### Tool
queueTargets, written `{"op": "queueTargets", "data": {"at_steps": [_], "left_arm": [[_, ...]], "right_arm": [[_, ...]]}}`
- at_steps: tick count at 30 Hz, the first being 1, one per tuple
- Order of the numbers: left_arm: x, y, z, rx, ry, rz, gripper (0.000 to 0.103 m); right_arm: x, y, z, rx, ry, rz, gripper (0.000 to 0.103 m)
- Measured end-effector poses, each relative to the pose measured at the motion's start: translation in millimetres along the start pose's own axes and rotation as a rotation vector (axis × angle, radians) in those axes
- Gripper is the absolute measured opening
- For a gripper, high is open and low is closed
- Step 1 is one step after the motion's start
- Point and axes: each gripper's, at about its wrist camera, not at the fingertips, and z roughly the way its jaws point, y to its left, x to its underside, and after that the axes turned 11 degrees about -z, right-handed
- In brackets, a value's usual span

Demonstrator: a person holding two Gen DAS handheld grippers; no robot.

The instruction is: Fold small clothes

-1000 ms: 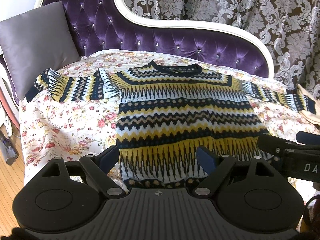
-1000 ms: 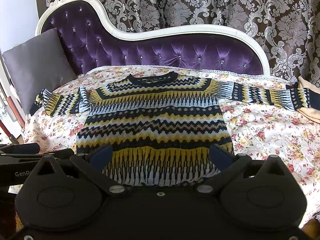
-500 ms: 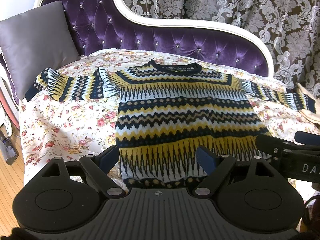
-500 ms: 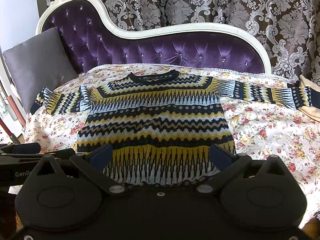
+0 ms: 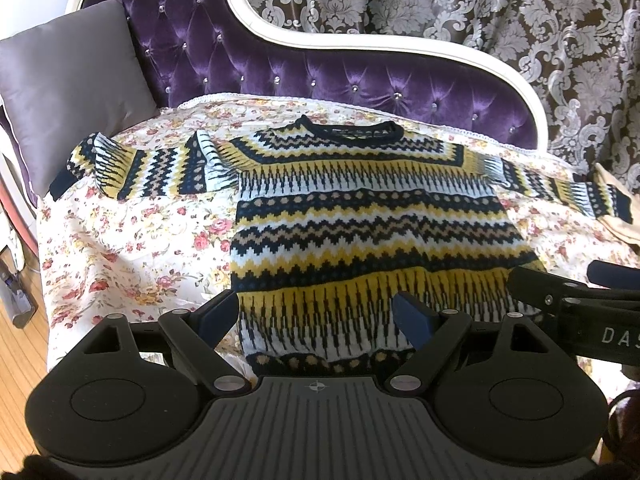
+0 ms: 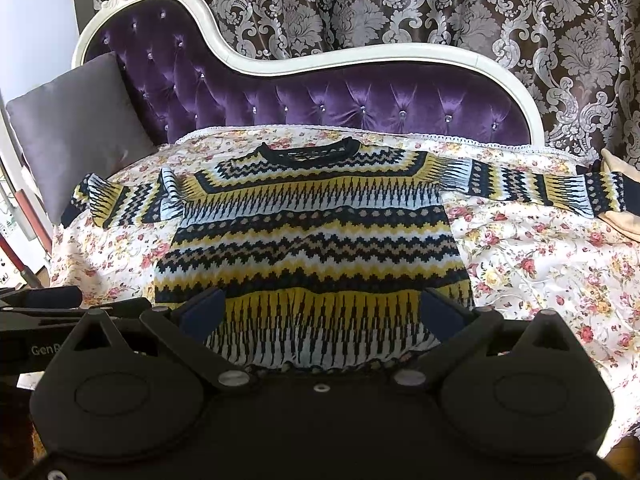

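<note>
Damask curtain [image 6: 520,20], brown with silver-grey scrollwork, hangs behind everything and fills the upper background.

Chaise longue [image 6: 360,104]: purple tufted velvet back studded with clear buttons, framed by a curved white rail that rises to a carved crest at the left end, as the right wrist view shows it.

Cushion [image 5: 72,84]: plain grey-lilac, leaning against the tall end of the chaise back, touching the seat cover.

Floral bedspread [image 5: 120,248]: cream ground with pink and yellow roses and a white lace edge along the chaise back; it covers the whole seat and drapes over the front edge.

Sweater [image 5: 360,232]: knitted, banded in navy, yellow, white and tan zigzags, with a dark round neckline. It lies flat in the middle of the bedspread, neckline toward the chaise back and hem toward the cameras, with both sleeves stretched out sideways. The sleeve on the cushion side ends just beside the cushion; the other cuff reaches a beige cloth [image 6: 624,216] at the far end of the seat.

Wooden floor [image 5: 16,360]: a strip shows below the cushion end of the chaise.

Left gripper [image 5: 316,316]: spread wide, above the hem, nothing between the blue pads.

Right gripper [image 6: 320,314]: likewise spread and empty, over the hem.
</note>
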Motion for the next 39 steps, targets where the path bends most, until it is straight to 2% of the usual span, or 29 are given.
{"op": "queueTargets", "data": {"at_steps": [12, 17, 21, 25, 28, 31, 34, 39], "left_arm": [[-2.4, 0.6, 8.6, 0.001, 0.046, -0.007, 0.084], [-3.3, 1.5, 15.1, 0.006, 0.070, -0.016, 0.084], [-5.7, 2.4, 22.4, 0.005, 0.082, -0.019, 0.084], [-11.7, 3.2, 31.6, 0.003, 0.088, -0.030, 0.084], [-19.6, 1.8, 40.2, 0.005, 0.092, -0.028, 0.084], [-30.9, -1.6, 51.2, 0.018, 0.094, -0.025, 0.084], [-43.6, -8.1, 66.7, 0.030, 0.099, -0.021, 0.084], [-65.4, -23.3, 93.5, 0.046, 0.057, -0.006, 0.084]], "right_arm": [[-1.0, -2.9, 7.0, -0.018, 0.034, 0.002, 0.102], [0.1, -10.1, 16.7, -0.052, 0.076, 0.046, 0.102], [4.0, -29.7, 32.8, -0.104, 0.152, 0.189, 0.102], [14.9, -64.3, 52.8, -0.186, 0.243, 0.402, 0.102], [30.5, -102.9, 59.9, -0.265, 0.213, 0.603, 0.102], [41.4, -142.9, 61.4, -0.319, 0.144, 0.736, 0.102], [42.9, -178.9, 57.2, -0.260, 0.102, 0.773, 0.102], [33.7, -239.1, 46.6, 0.013, 0.005, 0.715, 0.102]]}}
